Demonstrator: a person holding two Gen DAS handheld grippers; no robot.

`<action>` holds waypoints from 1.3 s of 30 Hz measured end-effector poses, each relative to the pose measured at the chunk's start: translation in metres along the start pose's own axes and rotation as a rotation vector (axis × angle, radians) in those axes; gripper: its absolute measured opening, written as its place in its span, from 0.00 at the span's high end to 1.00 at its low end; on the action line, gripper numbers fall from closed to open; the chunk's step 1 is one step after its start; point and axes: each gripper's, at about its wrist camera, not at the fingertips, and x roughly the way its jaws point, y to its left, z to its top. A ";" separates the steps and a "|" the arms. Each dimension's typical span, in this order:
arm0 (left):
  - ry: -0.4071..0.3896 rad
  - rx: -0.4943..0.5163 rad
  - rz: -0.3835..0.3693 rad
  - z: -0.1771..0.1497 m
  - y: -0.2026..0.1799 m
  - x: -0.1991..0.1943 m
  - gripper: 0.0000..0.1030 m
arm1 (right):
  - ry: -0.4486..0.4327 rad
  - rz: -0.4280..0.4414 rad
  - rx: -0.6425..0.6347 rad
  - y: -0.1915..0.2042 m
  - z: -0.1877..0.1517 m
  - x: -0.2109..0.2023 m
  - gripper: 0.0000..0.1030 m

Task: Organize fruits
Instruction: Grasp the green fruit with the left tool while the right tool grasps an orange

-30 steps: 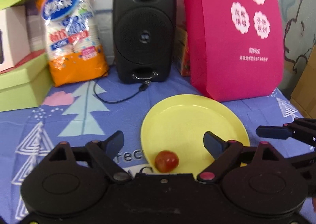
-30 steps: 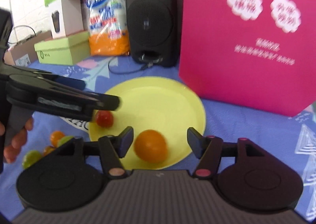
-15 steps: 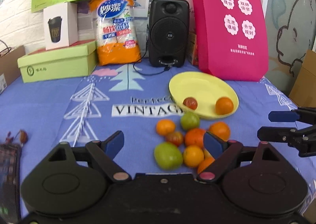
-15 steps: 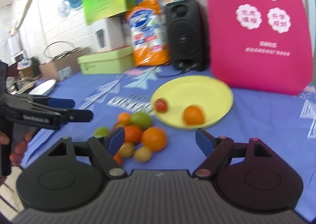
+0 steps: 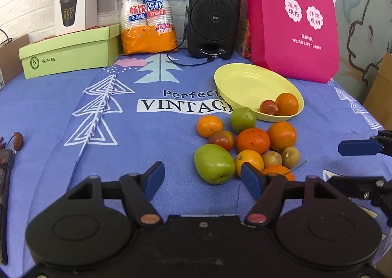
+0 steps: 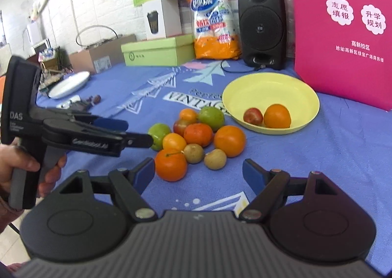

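A yellow plate (image 5: 245,79) (image 6: 294,86) on the blue cloth holds a small red fruit (image 5: 269,107) (image 6: 253,116) and an orange (image 5: 287,104) (image 6: 277,116). In front of it lies a pile of several fruits: oranges (image 5: 252,141) (image 6: 229,140), green fruits (image 5: 214,164) (image 6: 211,118), a red-green one (image 5: 221,140) and small brown ones (image 5: 290,155) (image 6: 215,159). My left gripper (image 5: 203,178) is open and empty, just short of the pile. My right gripper (image 6: 199,173) is open and empty, near the pile's front; it also shows at the right edge of the left wrist view (image 5: 356,148).
Along the back stand a black speaker (image 5: 213,15), a pink bag (image 5: 291,20), an orange pack of paper cups (image 5: 148,10), a green box (image 5: 68,53) and a white cup box (image 5: 74,4). A white dish (image 6: 69,84) lies far left.
Both grippers have pulled back from the plate toward the table's front, so the fruit pile came into view. The orange and the red fruit stay in the plate.
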 end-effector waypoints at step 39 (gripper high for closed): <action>0.029 -0.084 -0.061 0.010 0.009 0.034 0.54 | 0.102 0.050 -0.085 0.037 0.000 0.073 0.43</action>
